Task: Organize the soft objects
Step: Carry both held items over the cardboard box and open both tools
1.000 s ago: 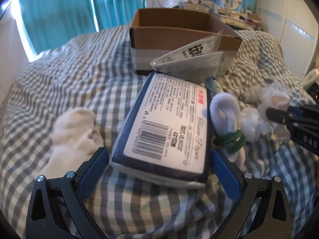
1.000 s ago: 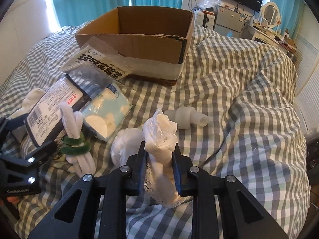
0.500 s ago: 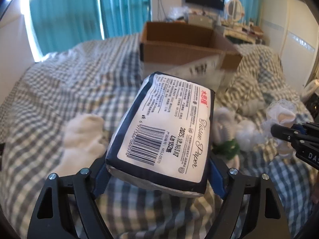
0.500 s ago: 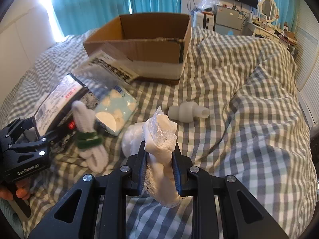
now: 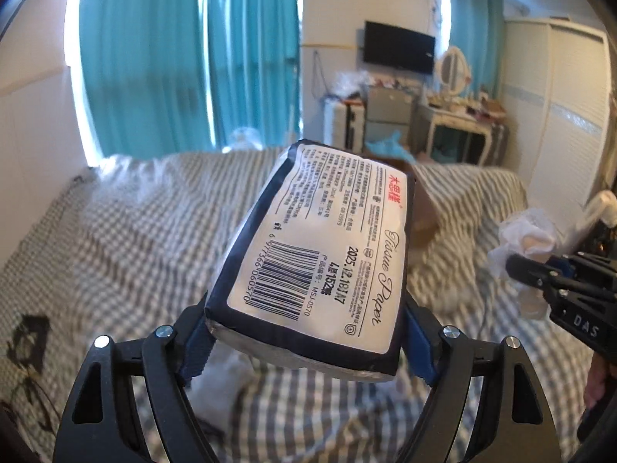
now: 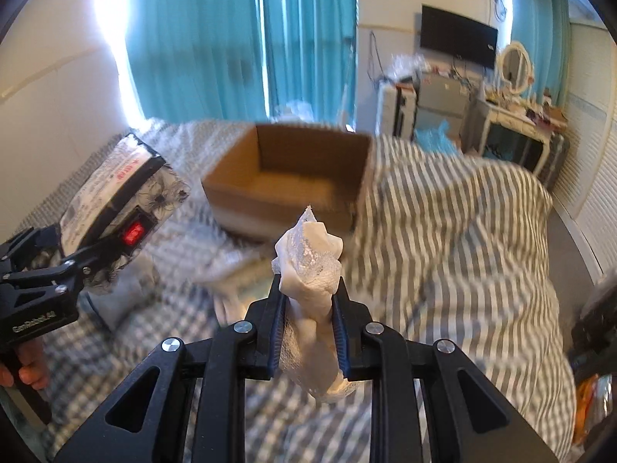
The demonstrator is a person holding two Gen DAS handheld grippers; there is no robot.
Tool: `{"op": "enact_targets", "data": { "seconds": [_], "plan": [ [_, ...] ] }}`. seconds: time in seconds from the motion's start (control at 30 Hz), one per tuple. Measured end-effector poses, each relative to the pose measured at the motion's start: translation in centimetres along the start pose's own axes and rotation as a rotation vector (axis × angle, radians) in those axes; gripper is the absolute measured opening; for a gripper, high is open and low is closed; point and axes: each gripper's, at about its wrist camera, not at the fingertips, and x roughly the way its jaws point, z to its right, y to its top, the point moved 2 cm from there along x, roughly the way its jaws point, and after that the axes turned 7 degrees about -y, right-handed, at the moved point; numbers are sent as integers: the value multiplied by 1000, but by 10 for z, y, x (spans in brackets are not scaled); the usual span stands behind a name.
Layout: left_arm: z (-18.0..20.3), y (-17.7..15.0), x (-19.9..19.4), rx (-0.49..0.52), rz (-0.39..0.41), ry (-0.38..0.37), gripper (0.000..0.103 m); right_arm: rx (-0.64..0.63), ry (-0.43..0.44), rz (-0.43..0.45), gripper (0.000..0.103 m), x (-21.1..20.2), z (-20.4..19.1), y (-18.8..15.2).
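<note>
Left gripper (image 5: 304,341) is clamped on the tissue paper pack (image 5: 324,254) — blue pads pressed against both long sides, jaws spread wide to the pack's full width. Pack is held in the air above the checked bedspread (image 5: 127,239), barcode label facing the camera, far end tipped up toward the room. In the right wrist view the same pack (image 6: 115,193) shows at left, floral side visible, gripped by the left gripper (image 6: 69,266) and clear of the bed.

Right gripper (image 6: 308,328) is closed down narrow on a white lacy cloth bundle (image 6: 310,270) — pads squeezing its middle, top sticking up past the fingertips, tail hanging below. Bundle is also off the bed.

Cardboard box (image 6: 293,169) sits open on the bedspread straight beyond the right gripper, nothing visible inside from this angle. In the left view the box is mostly hidden behind the pack; only a brown corner (image 5: 424,216) shows.

Other white soft items on the bed under both grippers are too blurred to identify.
</note>
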Motion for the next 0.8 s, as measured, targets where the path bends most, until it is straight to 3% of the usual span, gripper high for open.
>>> {"op": "enact_targets", "data": {
  "seconds": [0.2, 0.27, 0.4, 0.47, 0.6, 0.67, 0.8],
  "plan": [
    [-2, 60, 20, -7, 40, 13, 81, -35, 14, 110, 22, -1, -2, 80],
    [-1, 75, 32, 21, 62, 54, 81, -41, 1, 135, 22, 10, -2, 108],
    [0, 101, 82, 23, 36, 33, 81, -7, 24, 105, 22, 52, 2, 150],
    [3, 106, 110, 28, 14, 45, 81, -32, -19, 86, 22, 84, 1, 162],
    [5, 101, 160, 42, -34, 31, 81, -14, 12, 12, 22, 146, 6, 162],
    [5, 97, 179, 45, -54, 13, 81, -38, -34, -10, 22, 172, 4, 158],
    [4, 89, 209, 57, -90, 18, 83, -29, 2, -45, 21, 209, 7, 148]
  ]
}}
